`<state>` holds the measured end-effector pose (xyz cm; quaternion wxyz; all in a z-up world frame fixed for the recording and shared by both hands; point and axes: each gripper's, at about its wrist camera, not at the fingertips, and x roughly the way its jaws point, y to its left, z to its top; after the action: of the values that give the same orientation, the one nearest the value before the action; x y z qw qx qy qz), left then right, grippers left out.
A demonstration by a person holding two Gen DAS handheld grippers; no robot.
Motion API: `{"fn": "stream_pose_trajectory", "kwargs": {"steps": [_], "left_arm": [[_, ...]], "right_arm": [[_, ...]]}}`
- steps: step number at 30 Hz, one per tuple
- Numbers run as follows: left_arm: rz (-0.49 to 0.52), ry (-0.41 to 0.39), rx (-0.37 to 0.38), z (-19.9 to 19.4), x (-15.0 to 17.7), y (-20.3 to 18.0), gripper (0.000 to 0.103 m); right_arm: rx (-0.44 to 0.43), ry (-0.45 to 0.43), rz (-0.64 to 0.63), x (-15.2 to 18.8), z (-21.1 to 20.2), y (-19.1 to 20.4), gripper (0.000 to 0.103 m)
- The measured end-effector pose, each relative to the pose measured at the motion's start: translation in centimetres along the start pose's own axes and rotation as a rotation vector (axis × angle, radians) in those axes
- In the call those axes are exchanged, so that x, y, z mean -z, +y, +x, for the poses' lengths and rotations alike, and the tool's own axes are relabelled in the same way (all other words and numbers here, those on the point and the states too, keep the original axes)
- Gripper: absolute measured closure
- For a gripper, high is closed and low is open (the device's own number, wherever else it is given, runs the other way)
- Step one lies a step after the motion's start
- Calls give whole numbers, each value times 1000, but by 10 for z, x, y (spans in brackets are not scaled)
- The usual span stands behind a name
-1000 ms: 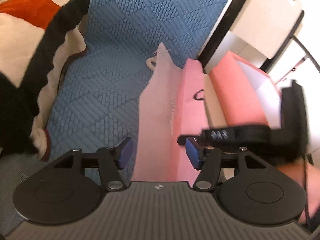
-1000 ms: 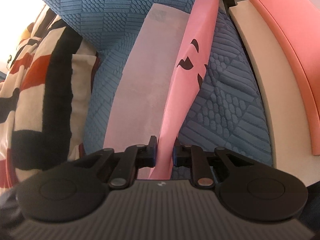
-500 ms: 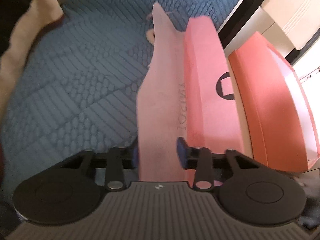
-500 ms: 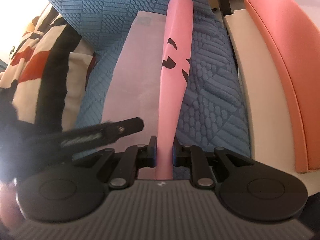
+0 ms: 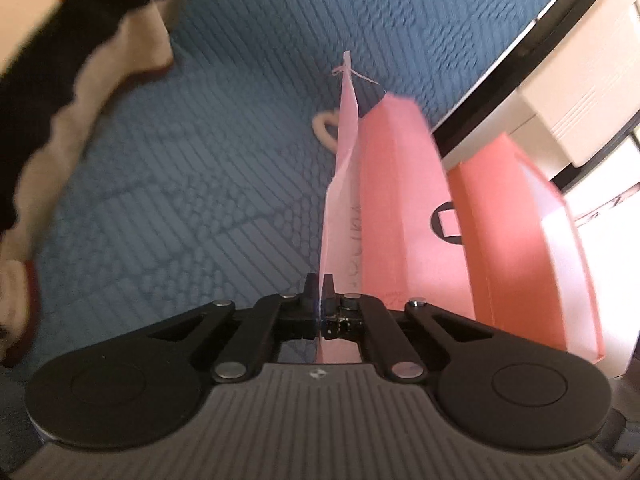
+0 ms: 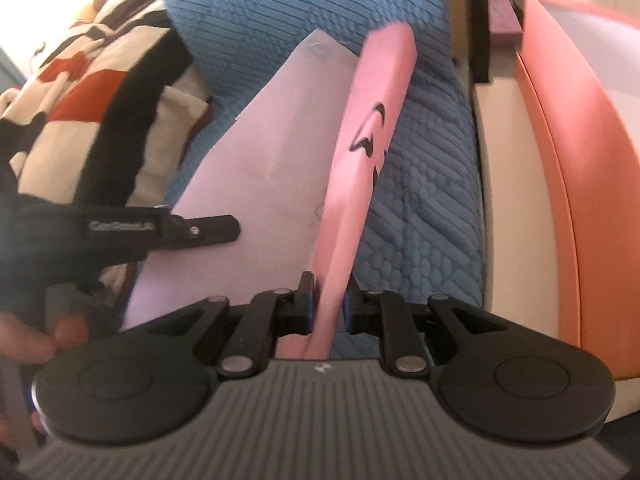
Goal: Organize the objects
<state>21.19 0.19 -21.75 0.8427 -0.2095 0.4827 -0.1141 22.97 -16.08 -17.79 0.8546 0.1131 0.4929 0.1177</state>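
Note:
A pale pink paper bag (image 5: 343,184) with a cream rope handle (image 5: 325,132) is pinched edge-on in my shut left gripper (image 5: 319,284) above the blue quilted bedspread (image 5: 200,160). In the right wrist view the same pale bag (image 6: 272,168) shows broadside, with the left gripper (image 6: 224,232) reaching onto it. My right gripper (image 6: 328,300) is shut on a deeper pink bag (image 6: 360,168) with black print; it also shows in the left wrist view (image 5: 400,208).
A coral-orange open box (image 5: 528,240) stands right of the bags, also in the right wrist view (image 6: 580,160). A black, white and red blanket (image 6: 80,92) lies at the left. White furniture with a black edge (image 5: 560,80) is at the far right.
My left gripper has closed from open onto the pale pink bag's edge. The right gripper kept its hold and the deep pink bag tilted rightward.

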Motion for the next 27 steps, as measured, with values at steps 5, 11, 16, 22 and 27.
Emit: {"fn": "stream_pose_trajectory", "kwargs": {"steps": [5, 11, 16, 22, 27], "left_arm": [[-1, -49, 9, -33, 10, 15, 103], [-31, -79, 9, -53, 6, 34, 103], [-34, -91, 10, -50, -9, 41, 103], [-42, -128, -5, -32, -15, 40, 103], [-70, -138, -48, -10, -13, 36, 102]], "right_arm": [[9, -47, -72, -2, -8, 25, 86], [6, -62, -127, -12, -4, 47, 86], [-15, -73, -127, -17, 5, 48, 86], [-44, -78, -61, -13, 25, 20, 86], [-63, -49, -86, -7, 37, 3, 84]]}}
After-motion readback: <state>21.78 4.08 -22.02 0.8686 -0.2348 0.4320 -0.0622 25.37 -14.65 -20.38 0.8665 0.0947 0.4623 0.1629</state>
